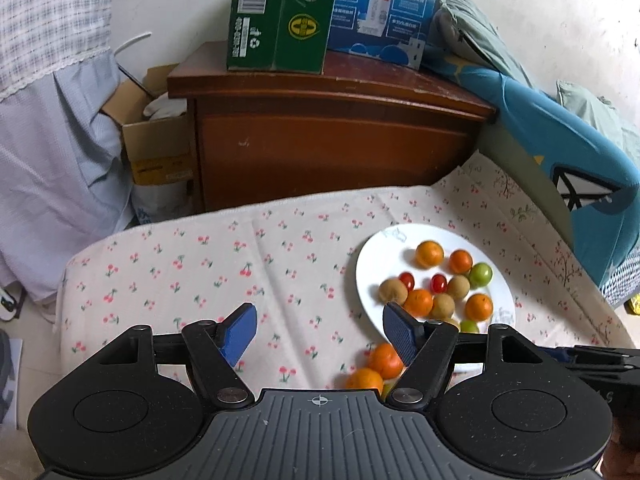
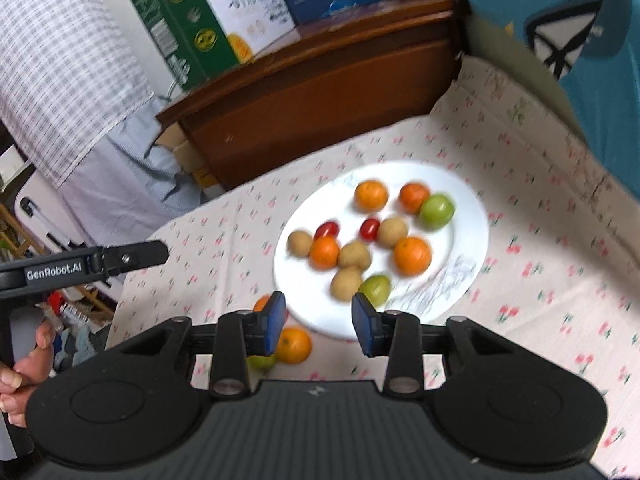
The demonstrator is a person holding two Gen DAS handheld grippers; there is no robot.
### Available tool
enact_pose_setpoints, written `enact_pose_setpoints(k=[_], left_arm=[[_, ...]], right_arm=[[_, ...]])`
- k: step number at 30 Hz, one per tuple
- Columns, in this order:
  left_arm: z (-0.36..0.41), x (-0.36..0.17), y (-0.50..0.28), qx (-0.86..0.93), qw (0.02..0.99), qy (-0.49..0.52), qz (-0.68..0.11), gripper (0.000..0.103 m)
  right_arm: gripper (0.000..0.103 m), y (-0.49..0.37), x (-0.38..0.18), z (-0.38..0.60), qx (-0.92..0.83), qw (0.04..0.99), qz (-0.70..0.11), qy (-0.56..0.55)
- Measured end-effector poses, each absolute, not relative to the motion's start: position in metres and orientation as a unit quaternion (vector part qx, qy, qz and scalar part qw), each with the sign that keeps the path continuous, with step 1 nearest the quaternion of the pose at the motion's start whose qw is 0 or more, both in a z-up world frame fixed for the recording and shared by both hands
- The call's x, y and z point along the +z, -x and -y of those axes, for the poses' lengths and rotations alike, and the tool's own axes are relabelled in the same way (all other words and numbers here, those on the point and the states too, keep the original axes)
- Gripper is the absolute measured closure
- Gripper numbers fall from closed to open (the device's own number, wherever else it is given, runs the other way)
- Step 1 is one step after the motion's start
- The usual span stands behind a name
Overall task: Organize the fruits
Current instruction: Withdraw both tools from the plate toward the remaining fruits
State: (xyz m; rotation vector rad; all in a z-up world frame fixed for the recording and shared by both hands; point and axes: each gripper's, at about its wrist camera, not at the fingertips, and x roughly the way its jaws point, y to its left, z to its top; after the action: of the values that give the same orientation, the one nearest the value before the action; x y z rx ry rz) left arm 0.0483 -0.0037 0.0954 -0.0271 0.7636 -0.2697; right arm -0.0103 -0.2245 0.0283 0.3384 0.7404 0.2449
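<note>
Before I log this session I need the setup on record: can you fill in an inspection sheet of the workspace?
Surface: cherry-print cloth, lying flat.
Job's things: white plate holds oranges, brown fruits, two red tomatoes and two green fruits; two oranges and one green fruit lie on the cloth beside it.
Clutter: nothing seen on the cloth.
Grippers: left hand-held gripper open, empty; right hand-held gripper open, empty, over the plate's near rim.
Cables: nothing seen.
Surroundings: wooden cabinet with cartons on top; blue pillow at right.
</note>
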Motion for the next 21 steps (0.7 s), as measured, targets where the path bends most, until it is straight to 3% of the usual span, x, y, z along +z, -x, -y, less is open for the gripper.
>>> enact_pose_setpoints(k=[21], left_arm=[[-0.012, 0.053, -0.036, -0.155, 0.902, -0.002, -0.402, 0.035]], right_arm=[[0.065, -0.011, -0.018, 0.195, 0.118, 0.888, -0.398, -0.199]])
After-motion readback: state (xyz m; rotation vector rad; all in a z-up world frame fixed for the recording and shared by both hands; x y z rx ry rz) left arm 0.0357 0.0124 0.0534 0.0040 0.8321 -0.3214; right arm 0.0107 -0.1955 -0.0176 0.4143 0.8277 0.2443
